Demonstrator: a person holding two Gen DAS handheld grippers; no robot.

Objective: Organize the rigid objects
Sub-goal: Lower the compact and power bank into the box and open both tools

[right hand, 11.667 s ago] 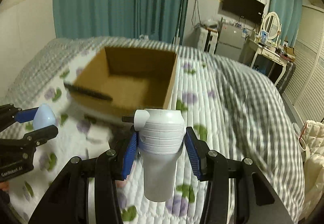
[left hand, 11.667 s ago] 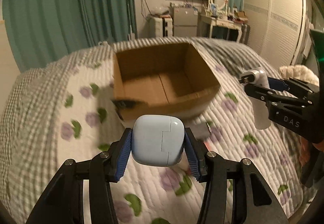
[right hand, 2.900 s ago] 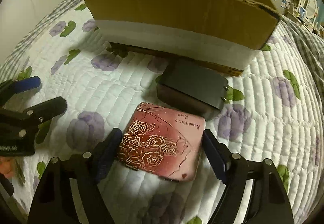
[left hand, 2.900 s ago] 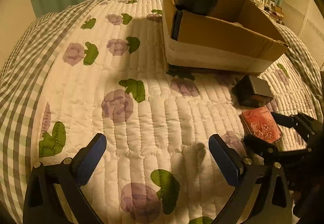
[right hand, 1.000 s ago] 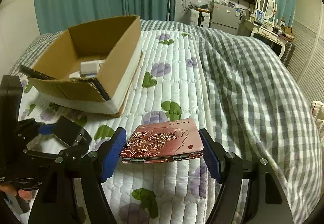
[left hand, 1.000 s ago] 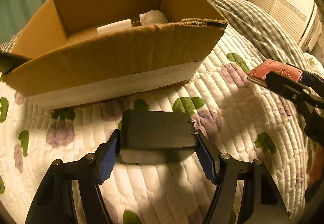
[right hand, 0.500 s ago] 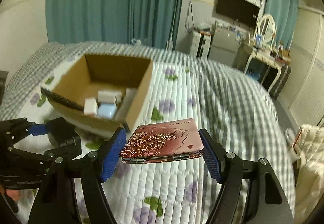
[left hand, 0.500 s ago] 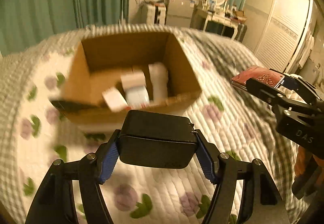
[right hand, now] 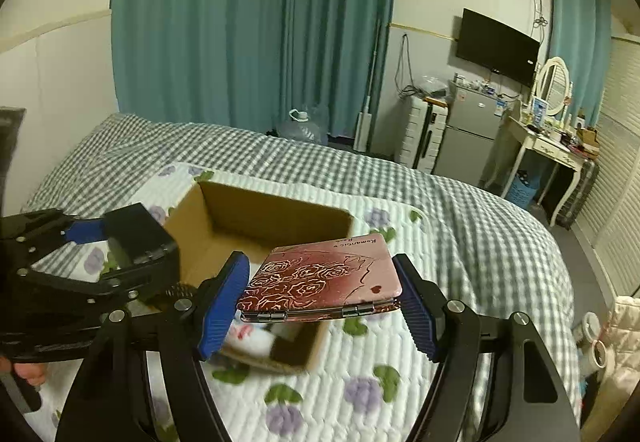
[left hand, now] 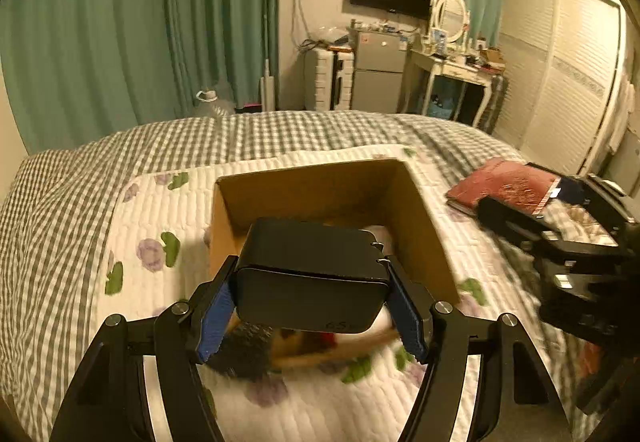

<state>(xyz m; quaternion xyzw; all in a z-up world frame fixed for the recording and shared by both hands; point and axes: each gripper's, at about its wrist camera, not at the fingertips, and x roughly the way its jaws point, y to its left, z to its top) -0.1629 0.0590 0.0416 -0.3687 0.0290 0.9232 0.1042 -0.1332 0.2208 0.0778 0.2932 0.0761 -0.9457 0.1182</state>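
Left gripper (left hand: 312, 306) grips the black charger (left hand: 312, 274); right gripper (right hand: 320, 302) clamps the red case (right hand: 324, 274), above the cardboard box (right hand: 240, 210).

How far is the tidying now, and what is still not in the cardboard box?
Nearly finished, it seems. White items already lie in the cardboard box. The left gripper holds the black charger above the box, and the right gripper holds the pink rose case above it. Both must still be lowered and released. Nothing else loose shows on the quilt.
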